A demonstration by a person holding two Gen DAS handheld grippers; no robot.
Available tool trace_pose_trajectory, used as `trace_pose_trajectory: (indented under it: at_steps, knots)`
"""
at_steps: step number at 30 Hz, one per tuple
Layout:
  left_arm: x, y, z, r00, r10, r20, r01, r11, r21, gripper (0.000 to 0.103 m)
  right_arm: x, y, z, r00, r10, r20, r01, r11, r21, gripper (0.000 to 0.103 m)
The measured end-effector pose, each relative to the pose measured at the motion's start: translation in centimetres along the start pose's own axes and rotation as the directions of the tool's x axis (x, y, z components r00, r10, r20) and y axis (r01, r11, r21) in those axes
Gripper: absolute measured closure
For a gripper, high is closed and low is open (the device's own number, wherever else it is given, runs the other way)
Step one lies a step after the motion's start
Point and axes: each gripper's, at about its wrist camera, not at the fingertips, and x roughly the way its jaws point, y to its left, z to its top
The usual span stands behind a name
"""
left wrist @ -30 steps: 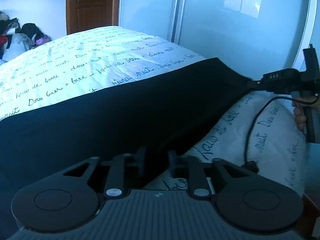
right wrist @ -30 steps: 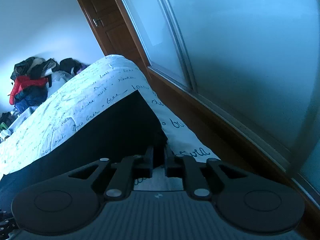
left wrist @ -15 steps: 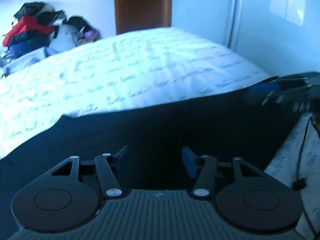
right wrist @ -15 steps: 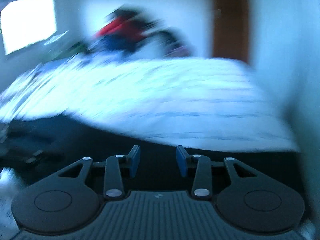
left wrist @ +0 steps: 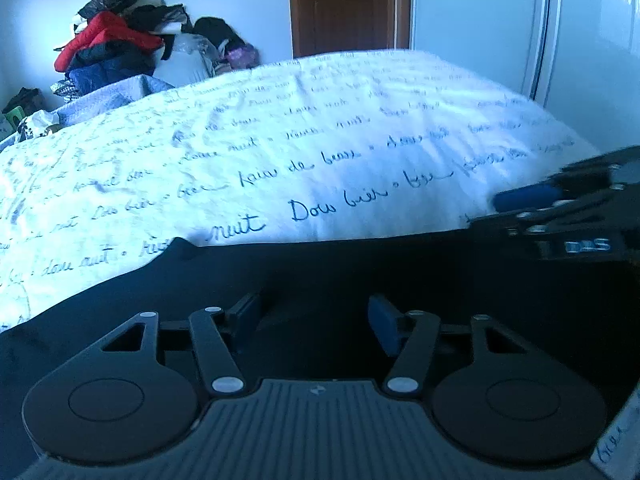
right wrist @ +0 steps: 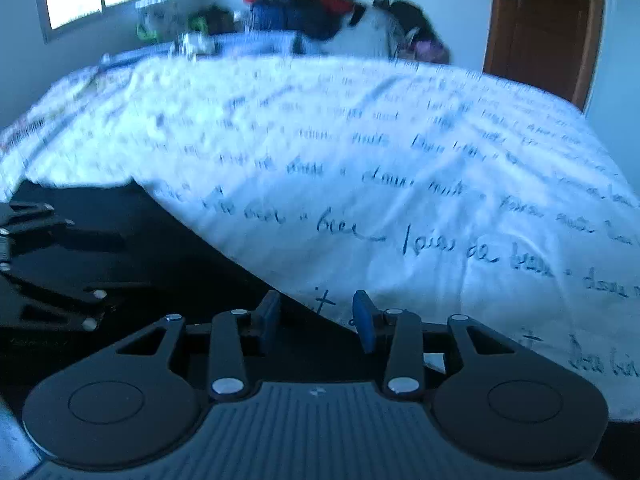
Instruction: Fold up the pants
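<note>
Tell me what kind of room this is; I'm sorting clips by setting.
Most likely a bedroom in a home. A bed with a script-printed white cover fills the view, black pants lie on it, clothes are heaped against the wall, and a wooden door stands behind.

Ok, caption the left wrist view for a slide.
Left gripper opening above black pants on a script-printed bedspread, right gripper alongside.

Right gripper [right wrist: 316,320] parted, empty, over black pants [right wrist: 168,256] edge on bed [right wrist: 400,160].
</note>
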Motion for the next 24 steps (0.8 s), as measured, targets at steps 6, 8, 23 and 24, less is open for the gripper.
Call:
trace_pose_trajectory:
  at_steps: [6,8,23,24]
  knots:
    - [-0.3,-1.1,-0.6,0.999,-0.032,-0.016,0.033,0.999,0.043,0.038,-2.0,1.6,-2.0,0.987,0.121,-0.104,-0.131,0.987,-0.096,0.064]
    - [0.9,-1.8,-0.7,1.0,0.004,-0.024,-0.003,0.999,0.045,0.036,-0.9,1.9,-2.3,0.99,0.084,-0.114,-0.098,0.988,-0.119,0.064]
    - [-1.7,-8.6,-1.5,0.999,-0.05,0.022,0.045,0.983,0.178,0.028,-9.0,-2.9,-8.6,0.997,-0.077,-0.016,0.079,0.989,0.124,0.04]
    - [-2.2,-8.9,-1.4,0.997,-0.066,0.034,0.059,0.983,0.171,0.027,-10.6,-3.7,-9.3,0.996,-0.082,0.022,0.077,0.981,0.18,0.04]
